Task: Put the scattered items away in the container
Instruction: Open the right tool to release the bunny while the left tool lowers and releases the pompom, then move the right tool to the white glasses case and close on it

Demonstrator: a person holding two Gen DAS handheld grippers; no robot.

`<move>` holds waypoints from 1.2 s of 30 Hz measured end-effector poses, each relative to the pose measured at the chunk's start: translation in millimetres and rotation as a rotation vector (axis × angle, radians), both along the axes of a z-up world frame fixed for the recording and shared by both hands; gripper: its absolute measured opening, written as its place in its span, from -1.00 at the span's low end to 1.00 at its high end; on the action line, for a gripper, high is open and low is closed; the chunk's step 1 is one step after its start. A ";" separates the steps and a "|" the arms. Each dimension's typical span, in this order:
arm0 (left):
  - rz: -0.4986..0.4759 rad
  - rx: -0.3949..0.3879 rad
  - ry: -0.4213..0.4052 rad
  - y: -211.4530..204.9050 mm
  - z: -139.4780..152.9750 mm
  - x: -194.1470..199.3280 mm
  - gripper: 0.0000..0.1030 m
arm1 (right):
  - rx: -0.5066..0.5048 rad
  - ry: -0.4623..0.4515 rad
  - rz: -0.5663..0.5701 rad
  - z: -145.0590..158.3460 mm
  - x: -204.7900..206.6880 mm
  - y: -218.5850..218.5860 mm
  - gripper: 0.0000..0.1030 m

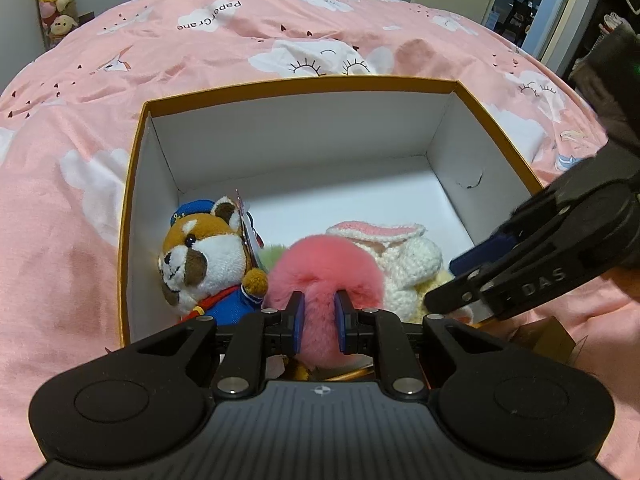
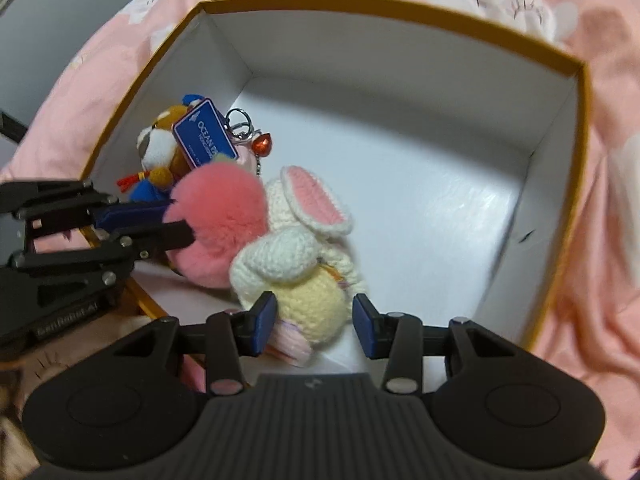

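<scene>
Left fingers around pink pompom inside box with 2 toys.

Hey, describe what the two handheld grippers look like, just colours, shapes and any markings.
Both are matte black linkage frames with silver pivot pins, round side bosses and a ribbed body bearing a small white emblem. Left gripper and right gripper have flat blue pads. White lettering "DAS" marks the right one's side.

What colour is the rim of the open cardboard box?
Mustard yellow; the open cardboard box's rim shows best in the right wrist view.
</scene>
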State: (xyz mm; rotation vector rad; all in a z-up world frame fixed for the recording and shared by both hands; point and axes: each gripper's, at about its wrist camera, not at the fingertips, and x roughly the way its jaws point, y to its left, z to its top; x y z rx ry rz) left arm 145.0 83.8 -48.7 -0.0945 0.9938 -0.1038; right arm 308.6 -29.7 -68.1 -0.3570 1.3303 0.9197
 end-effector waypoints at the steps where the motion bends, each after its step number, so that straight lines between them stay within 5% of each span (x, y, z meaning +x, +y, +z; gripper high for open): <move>1: 0.004 -0.001 -0.003 0.8 0.8 0.3 -0.65 | 0.003 0.016 -0.017 -3.4 0.7 1.4 -0.15; 13: 0.018 0.018 0.004 -0.6 -7.2 2.3 -0.65 | 0.079 0.105 -0.125 -16.6 -5.6 8.4 -0.22; 27: -0.011 0.062 -0.071 -9.8 15.8 -18.6 -0.46 | 0.049 -0.182 -0.069 16.1 -30.5 -1.1 0.08; 36: -0.109 0.079 -0.146 -19.9 39.4 -60.9 -0.23 | 0.247 -0.360 -0.059 47.8 -71.0 -38.7 0.22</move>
